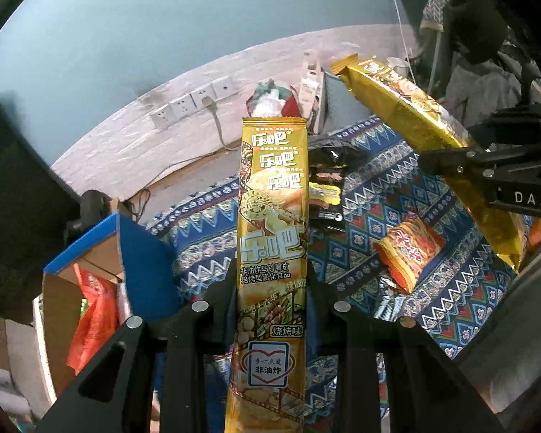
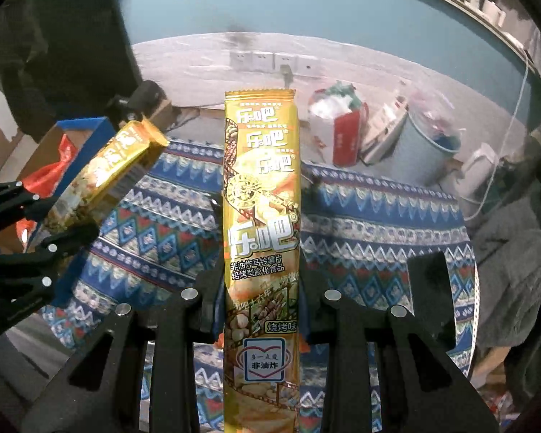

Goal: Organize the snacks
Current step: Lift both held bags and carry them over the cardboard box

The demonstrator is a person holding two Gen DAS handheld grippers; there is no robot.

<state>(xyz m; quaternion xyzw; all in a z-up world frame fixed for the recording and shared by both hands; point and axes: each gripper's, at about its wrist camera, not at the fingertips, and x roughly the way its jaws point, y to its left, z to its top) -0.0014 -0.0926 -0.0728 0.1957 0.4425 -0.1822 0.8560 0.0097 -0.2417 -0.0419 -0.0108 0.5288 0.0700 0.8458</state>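
At the left edge of the patterned blue cloth [image 1: 378, 223] stands an open blue cardboard box [image 1: 140, 263] with a red bag [image 1: 93, 321] inside. The left gripper [image 1: 272, 288] squeezes one long, shiny gold chip packet [image 1: 272, 216]. The right gripper [image 2: 261, 288] squeezes another gold chip packet [image 2: 261, 198]. Both packets are up in the air. They look light, slippery and crushable, so a soft hold near the bottom suits them.

Dim, bluish indoor light; strong fisheye bending, dark vignette at edges; glare on gold wrapper [image 1: 407, 108].
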